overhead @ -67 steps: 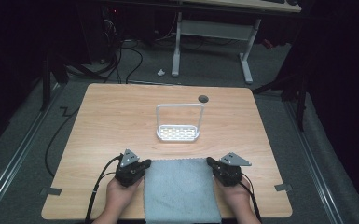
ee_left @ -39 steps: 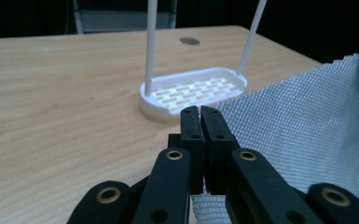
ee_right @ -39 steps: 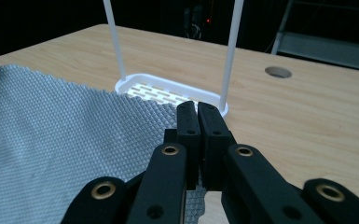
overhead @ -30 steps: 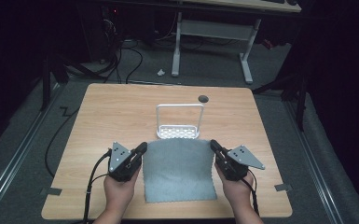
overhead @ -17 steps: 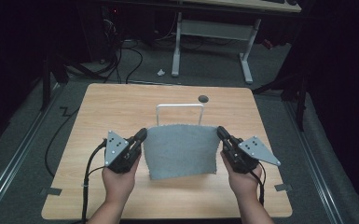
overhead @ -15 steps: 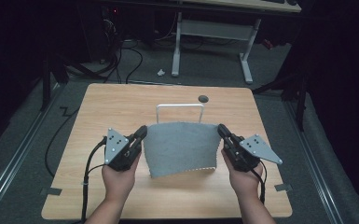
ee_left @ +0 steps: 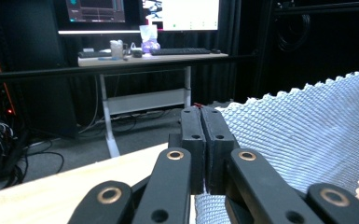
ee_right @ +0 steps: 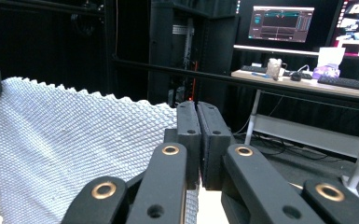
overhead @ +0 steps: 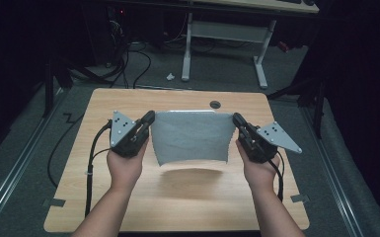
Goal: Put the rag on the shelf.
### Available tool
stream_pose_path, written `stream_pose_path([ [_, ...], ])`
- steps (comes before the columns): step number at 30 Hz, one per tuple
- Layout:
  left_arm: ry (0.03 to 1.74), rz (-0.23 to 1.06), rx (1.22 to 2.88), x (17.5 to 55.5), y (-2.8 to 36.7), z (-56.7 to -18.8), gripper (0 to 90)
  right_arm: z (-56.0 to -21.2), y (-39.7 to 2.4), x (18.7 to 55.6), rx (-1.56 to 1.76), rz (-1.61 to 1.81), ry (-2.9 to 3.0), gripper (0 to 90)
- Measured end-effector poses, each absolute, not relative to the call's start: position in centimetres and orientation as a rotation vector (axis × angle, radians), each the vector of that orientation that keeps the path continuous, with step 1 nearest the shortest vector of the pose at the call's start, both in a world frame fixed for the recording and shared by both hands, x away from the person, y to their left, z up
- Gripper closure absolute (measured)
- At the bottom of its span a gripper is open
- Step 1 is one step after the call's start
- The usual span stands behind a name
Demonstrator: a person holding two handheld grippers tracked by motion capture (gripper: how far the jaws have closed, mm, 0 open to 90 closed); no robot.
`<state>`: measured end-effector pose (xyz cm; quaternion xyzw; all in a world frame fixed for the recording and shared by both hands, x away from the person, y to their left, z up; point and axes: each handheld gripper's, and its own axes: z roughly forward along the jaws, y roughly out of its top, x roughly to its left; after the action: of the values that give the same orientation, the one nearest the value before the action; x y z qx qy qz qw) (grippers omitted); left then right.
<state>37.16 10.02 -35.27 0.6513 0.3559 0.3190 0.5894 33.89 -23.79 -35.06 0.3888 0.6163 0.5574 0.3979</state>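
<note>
From the high view, the grey cloth (overhead: 191, 137) hangs spread above the desk (overhead: 128, 207), pinched at its top corners by the left gripper (overhead: 148, 118) and the right gripper (overhead: 237, 120), probably so it stays flat and open for folding or laying out. In the left gripper view, the jaws are clamped on the cloth's corner, with fabric running off to the right. In the right gripper view, the jaws likewise pinch the cloth, which stretches away to the left.

Dim room, lit tabletop (overhead: 187, 197), sharp frames, dark surroundings.
</note>
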Motion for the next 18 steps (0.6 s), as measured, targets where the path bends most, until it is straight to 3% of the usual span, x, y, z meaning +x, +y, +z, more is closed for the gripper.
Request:
stream_pose_path([
  [18, 0.859, 0.823, 1.488, 42.8, 9.9, -34.1, 88.9, -33.1, -22.6, 39.2, 1.0, 1.404, 1.541, 89.4],
])
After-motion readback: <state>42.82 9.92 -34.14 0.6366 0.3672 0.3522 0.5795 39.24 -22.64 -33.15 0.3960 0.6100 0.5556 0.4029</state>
